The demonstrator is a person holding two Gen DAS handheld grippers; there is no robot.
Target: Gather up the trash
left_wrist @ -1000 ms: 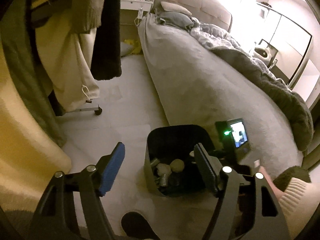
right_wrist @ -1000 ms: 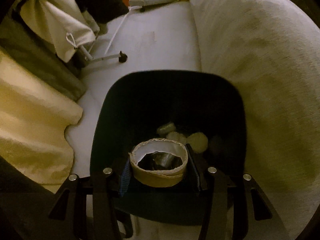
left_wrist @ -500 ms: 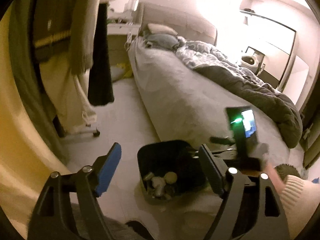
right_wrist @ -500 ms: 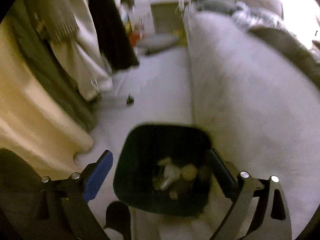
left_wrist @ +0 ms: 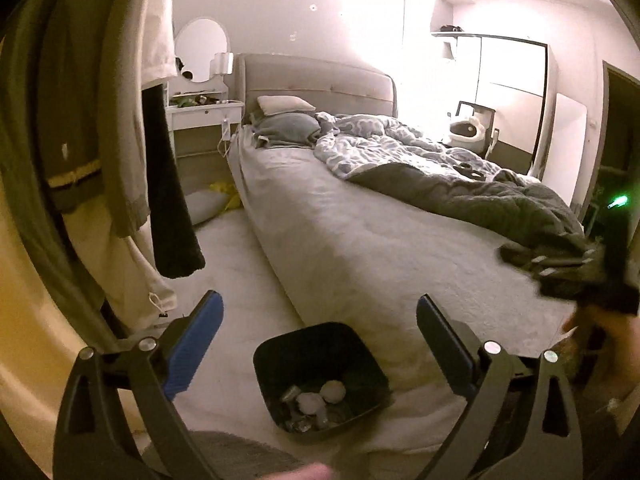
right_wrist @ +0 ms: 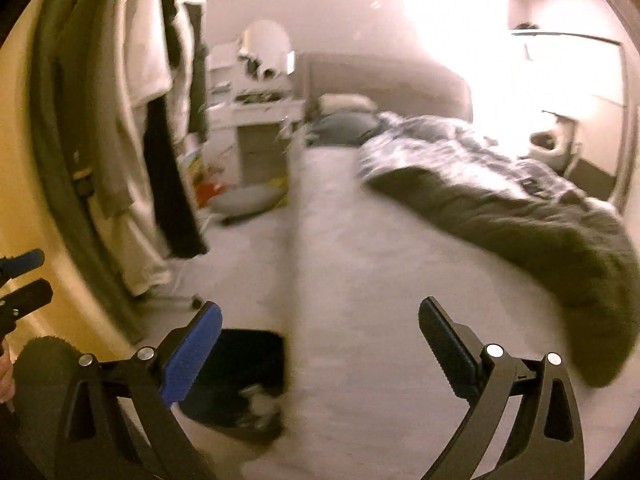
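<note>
A black trash bin [left_wrist: 267, 376] stands on the pale floor against the side of the bed, low in the left wrist view. It holds crumpled paper balls [left_wrist: 333, 392] and other scraps. My left gripper [left_wrist: 318, 306] hangs well above it, its jaws opening with nothing between them. In the blurred right wrist view the bin [right_wrist: 240, 356] sits low and left of centre, with trash [right_wrist: 260, 400] showing inside. My right gripper [right_wrist: 320, 312] is high above the floor, its jaws opening and empty. The right gripper's body [left_wrist: 592, 276] shows as a dark blur at the right edge of the left wrist view.
A large bed [left_wrist: 360, 240] with a rumpled grey duvet [left_wrist: 460, 192] fills the right. Hanging clothes [left_wrist: 120, 140] on a wheeled rack crowd the left. A white dresser [left_wrist: 204, 116] and a floor pillow [left_wrist: 206, 204] lie at the far end of the floor strip.
The right gripper let go of the paper cup it held over the bin and opened wide. Both grippers rose and tipped up, so the bin looks smaller and lower.
</note>
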